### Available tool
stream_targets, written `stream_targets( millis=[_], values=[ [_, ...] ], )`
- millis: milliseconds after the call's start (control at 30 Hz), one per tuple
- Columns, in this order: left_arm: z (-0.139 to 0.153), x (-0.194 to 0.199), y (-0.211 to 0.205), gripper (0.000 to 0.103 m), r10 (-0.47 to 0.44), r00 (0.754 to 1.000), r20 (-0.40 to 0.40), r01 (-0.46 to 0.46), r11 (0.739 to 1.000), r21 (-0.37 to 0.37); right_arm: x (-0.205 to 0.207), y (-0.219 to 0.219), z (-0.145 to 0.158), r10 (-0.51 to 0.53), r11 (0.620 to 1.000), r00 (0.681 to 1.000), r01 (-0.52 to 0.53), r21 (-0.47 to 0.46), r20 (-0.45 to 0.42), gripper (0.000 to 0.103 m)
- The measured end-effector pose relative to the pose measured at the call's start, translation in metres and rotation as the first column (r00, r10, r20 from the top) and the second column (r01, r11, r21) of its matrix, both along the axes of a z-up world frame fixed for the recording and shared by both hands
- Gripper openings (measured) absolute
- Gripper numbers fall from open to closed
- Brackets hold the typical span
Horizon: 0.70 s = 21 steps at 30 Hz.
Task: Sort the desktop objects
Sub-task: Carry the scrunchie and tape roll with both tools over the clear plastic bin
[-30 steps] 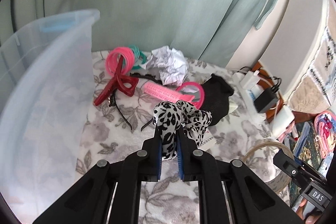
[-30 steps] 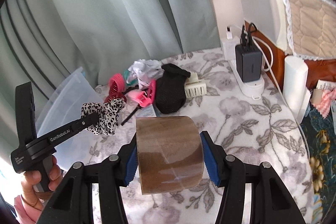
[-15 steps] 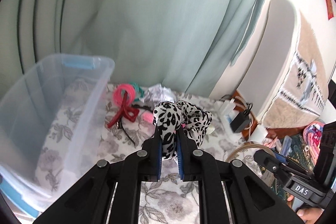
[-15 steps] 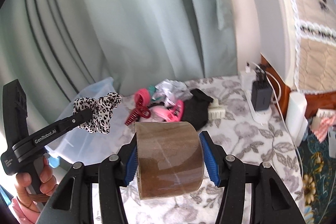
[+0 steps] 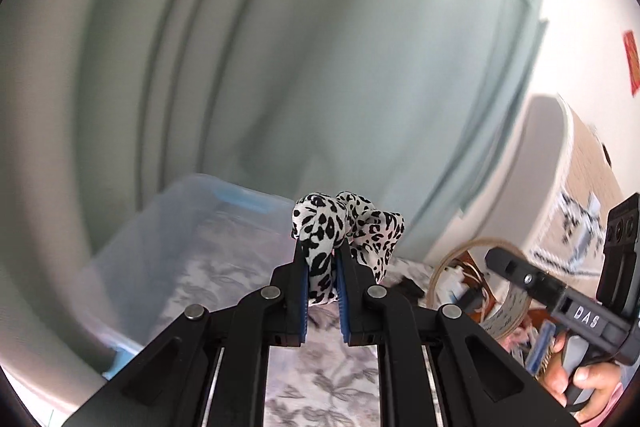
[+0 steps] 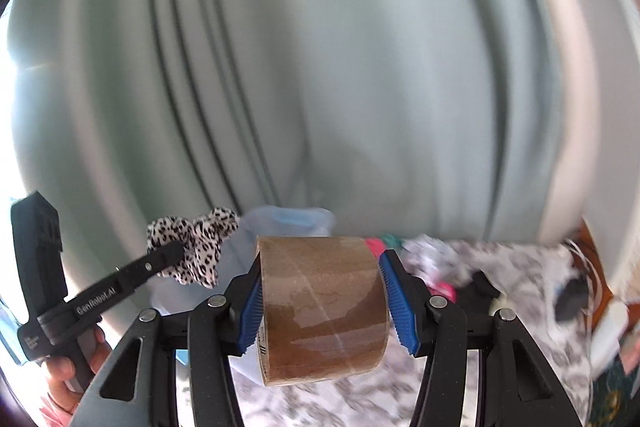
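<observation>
Clear plastic bin (image 5: 172, 227) sits beneath the clamped leopard scrunchie (image 5: 344, 227).

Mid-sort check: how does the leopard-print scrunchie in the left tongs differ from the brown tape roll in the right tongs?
The leopard-print scrunchie is soft, crumpled fabric, white with black spots; the brown tape roll is a rigid, glossy, plain cylinder. The left tongs are pinched almost shut on a thin fold of the scrunchie, while the right tongs stand wide, pressing the roll's two flat sides. The scrunchie bunches beyond its fingertips; the roll fills the gap between its pads. Both are gripped and held off the table.
</observation>
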State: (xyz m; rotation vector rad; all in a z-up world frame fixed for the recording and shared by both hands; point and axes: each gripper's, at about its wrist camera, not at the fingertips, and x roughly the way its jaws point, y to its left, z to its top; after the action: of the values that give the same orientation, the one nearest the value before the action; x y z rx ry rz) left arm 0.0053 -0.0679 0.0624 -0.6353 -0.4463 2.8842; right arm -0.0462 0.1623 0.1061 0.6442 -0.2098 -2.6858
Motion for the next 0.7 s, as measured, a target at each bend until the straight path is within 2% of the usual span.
stream_targets(
  millis=[133,267,533,700],
  values=[
    [-0.003,0.006,-0.029,0.012,0.076,0.997,0.003,-0.076,0.997,0.011,-0.014,-0.038,0.006,0.082,0.997,0.997,-0.082,0.011,-0.008,0.057],
    [-0.016,0.003,-0.049,0.012,0.134,0.99,0.05,-0.134,0.991,0.008,-0.031,-0.076,-0.005,0.155,0.988,0.987,-0.156,0.022,0.03,0.057],
    [-0.051,-0.015,-0.068,0.012,0.173,0.973,0.153,-0.176,0.984,0.006,-0.053,-0.136,-0.04,0.245,0.967,0.961,-0.252,0.042,0.125,0.057],
    [-0.064,-0.027,-0.069,0.012,0.175,0.965,0.197,-0.18,0.984,0.004,-0.06,-0.151,-0.044,0.256,0.962,0.959,-0.265,0.063,0.122,0.057]
  ],
)
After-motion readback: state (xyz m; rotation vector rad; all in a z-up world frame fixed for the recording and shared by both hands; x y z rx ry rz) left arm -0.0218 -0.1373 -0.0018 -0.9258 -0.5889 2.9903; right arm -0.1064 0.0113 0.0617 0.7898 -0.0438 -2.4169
